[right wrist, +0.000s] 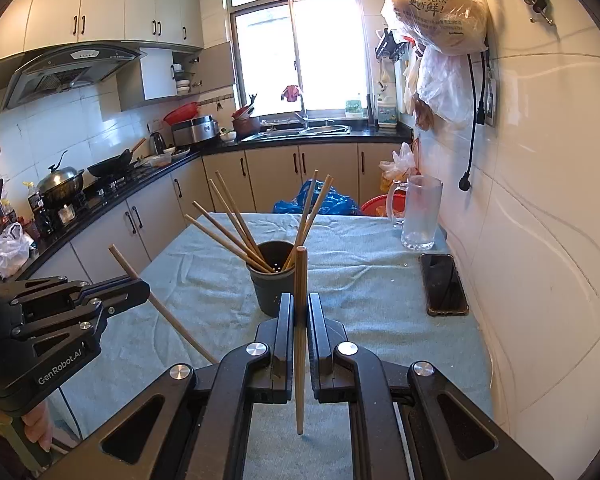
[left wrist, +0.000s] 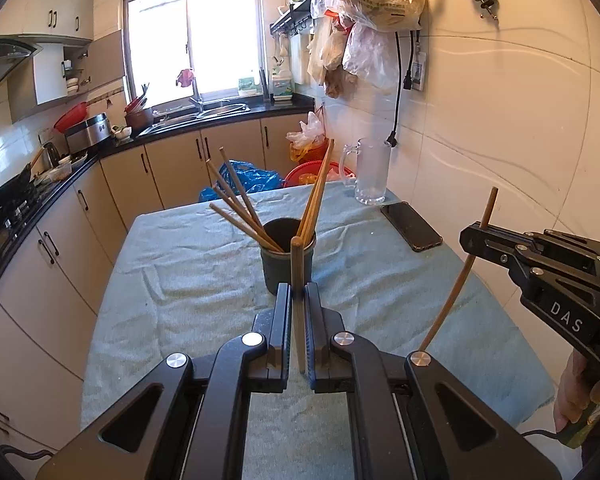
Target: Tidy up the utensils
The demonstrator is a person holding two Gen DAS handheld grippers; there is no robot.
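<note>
The left gripper (left wrist: pixel 298 292) is closed down to a chopstick's width and clamps one wooden chopstick (left wrist: pixel 297 264). That stick stands nearly upright in the left wrist view, blunt end up above the fingertips and thin end down between the jaws; in the right wrist view it slants, upper end away from the holder. Just beyond the fingertips, straight ahead, stands the dark utensil holder (left wrist: pixel 287 268) on the towel-covered table (left wrist: pixel 204 264). The chopsticks in the holder (left wrist: pixel 240 216) fan out, most leaning left, a few leaning right, all with thin ends down in the cup.

The right gripper (right wrist: pixel 299 312) is likewise narrowed onto a second chopstick (right wrist: pixel 300 280), held close to vertical, thick end up, tip hanging below the jaws. The holder sits ahead of it, slightly left. Farther right lie a glass mug (right wrist: pixel 420 212) and a phone (right wrist: pixel 444 284), well apart from both grippers.
</note>
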